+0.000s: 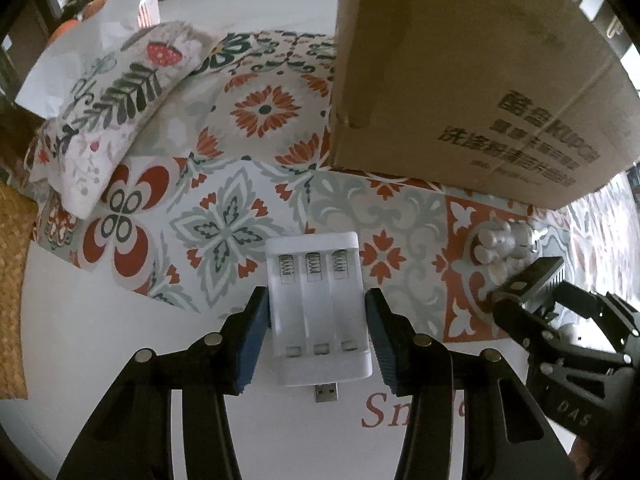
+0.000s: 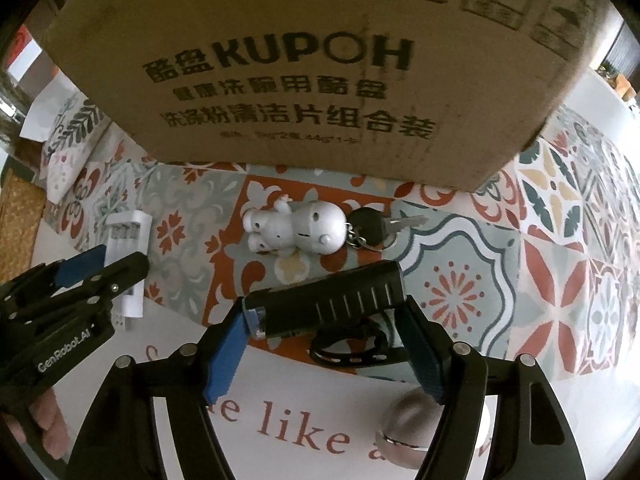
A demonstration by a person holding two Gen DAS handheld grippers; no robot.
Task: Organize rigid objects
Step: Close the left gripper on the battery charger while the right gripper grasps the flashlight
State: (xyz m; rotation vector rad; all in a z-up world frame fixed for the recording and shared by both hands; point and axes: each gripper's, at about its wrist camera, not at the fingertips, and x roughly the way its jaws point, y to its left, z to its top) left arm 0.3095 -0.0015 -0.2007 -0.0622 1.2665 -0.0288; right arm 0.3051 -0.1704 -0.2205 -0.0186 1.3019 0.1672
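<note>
- Blue-padded fingers of the left gripper (image 1: 318, 336) stand on either side of a white battery charger (image 1: 318, 312), the left pad touching its side and the right pad just beside it; whether they press on it I cannot tell.
- Its three battery slots are bare and its USB plug points back toward the camera.
- Around a black flashlight (image 2: 328, 300) the right gripper (image 2: 326, 354) has its jaws partly open, one pad at each end; the grip looks close, but I cannot tell if it is firm.
- Beyond the flashlight lies a white doll figure (image 2: 296, 230) on its side, chained to a black key (image 2: 370, 222).
- All of it rests on a cloth (image 1: 240, 152) printed with orange, grey and green tile patterns over a white table (image 1: 100, 320).
- Red lettering (image 2: 280, 424) shows on the white part nearest the camera.
- Behind stands a big brown cardboard box (image 2: 280, 60) with dark print.
- At far left a floral cushion (image 1: 112, 100) lies on the cloth, beside something woven (image 1: 12, 280).
</note>
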